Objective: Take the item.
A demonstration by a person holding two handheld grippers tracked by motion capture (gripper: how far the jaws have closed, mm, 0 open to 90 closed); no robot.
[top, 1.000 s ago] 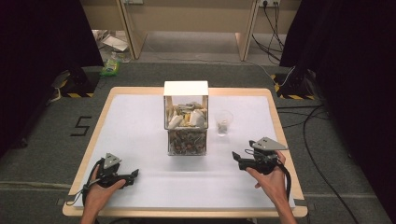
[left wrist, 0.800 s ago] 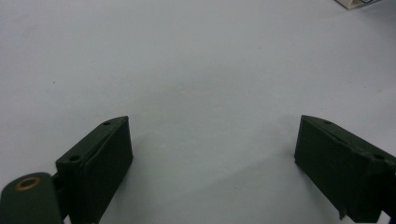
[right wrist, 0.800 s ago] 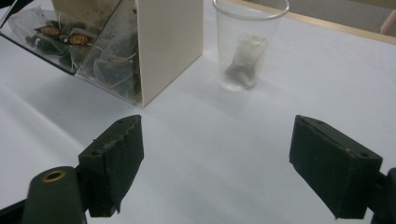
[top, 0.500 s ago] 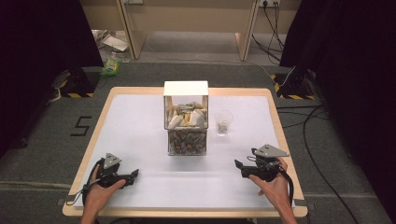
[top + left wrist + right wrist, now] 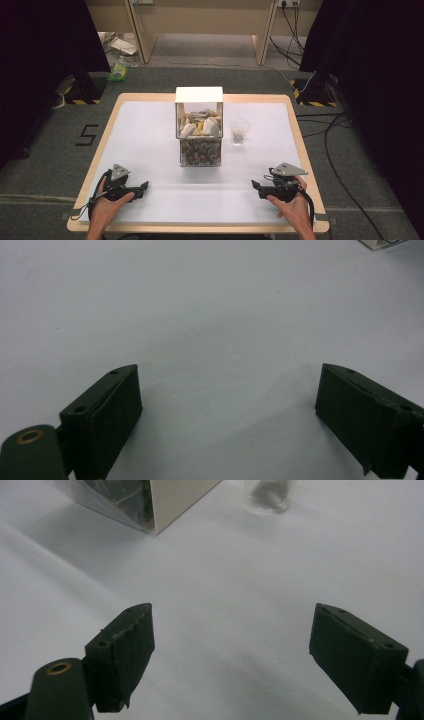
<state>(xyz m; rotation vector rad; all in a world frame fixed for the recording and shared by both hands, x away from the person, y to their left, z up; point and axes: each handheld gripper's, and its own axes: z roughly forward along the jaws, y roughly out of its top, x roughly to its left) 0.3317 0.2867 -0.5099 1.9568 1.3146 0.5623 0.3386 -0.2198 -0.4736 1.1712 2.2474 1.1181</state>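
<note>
Two claws released, low in the frame

The box (image 5: 199, 127) and cup (image 5: 239, 131) are best neared slowly, with the left claw (image 5: 142, 186) and right claw (image 5: 256, 185) kept wide.

The surface (image 5: 150, 135) is showing plain white, edged in pale wood. The box (image 5: 199, 95) is wearing a white top over clear walls, with cream and brownish pieces showing through. The cup (image 5: 240, 131) is looking clear. Both grippers' fingers (image 5: 107, 415) are showing black. The floor (image 5: 45, 165) is lying grey, bearing a black "5" (image 5: 88, 135).
</note>
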